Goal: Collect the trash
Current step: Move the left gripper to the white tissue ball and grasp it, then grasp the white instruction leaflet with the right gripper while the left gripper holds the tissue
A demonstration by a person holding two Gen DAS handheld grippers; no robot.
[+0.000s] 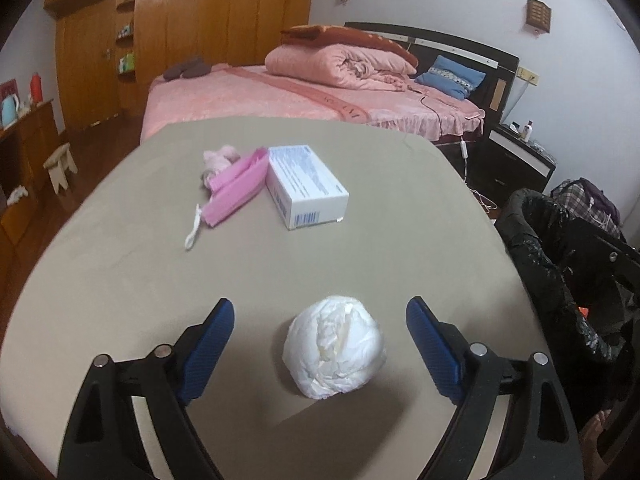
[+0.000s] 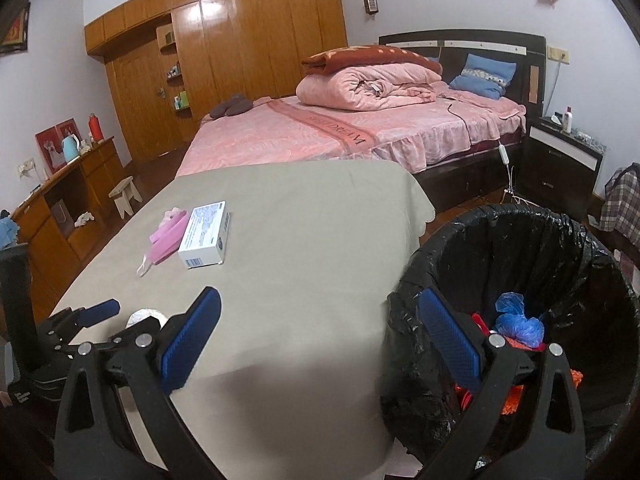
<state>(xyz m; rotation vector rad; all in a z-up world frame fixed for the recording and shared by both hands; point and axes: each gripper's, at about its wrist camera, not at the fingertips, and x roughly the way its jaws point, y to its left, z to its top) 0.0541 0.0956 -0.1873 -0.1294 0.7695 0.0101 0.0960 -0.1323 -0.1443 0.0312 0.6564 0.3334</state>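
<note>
1. Left wrist view: left gripper [image 1: 320, 340] spread wide, blue pads either side of the crumpled white wad [image 1: 334, 346] and clear of it on both flanks; wad resting on the table [image 1: 120, 280] close to the near edge, nothing clamped yet; probably lined up this way so the pads can close on the wad's widest part.
2. Farther back, toward the far left corner: white carton [image 1: 306, 186] lying flat, pink folded packet [image 1: 240, 184] touching its left side, small pale pink scrap [image 1: 220, 156] tucked behind the packet, white loop of cord [image 1: 193, 230] trailing off the packet's near end; likely grouped as the remaining trash.
3. Right wrist view: right gripper [image 2: 320, 328] also spread apart, holding nothing, straddling the table's right edge and the rim of the black-lined bin [image 2: 560, 248]; bin just beside that edge, presumably parked there to keep the carry short; blue bag [image 2: 518, 322] and orange-red scraps [image 2: 516, 400] already inside.
4. Hard to make out: from the right wrist, wad almost wholly hidden behind the left gripper's frame, only a pale sliver showing; bin's floor and lower contents lost behind the right finger and in shadow; carton print too small to read; pink scrap blurred, material uncertain; table's near edge cut off beneath both grippers.
</note>
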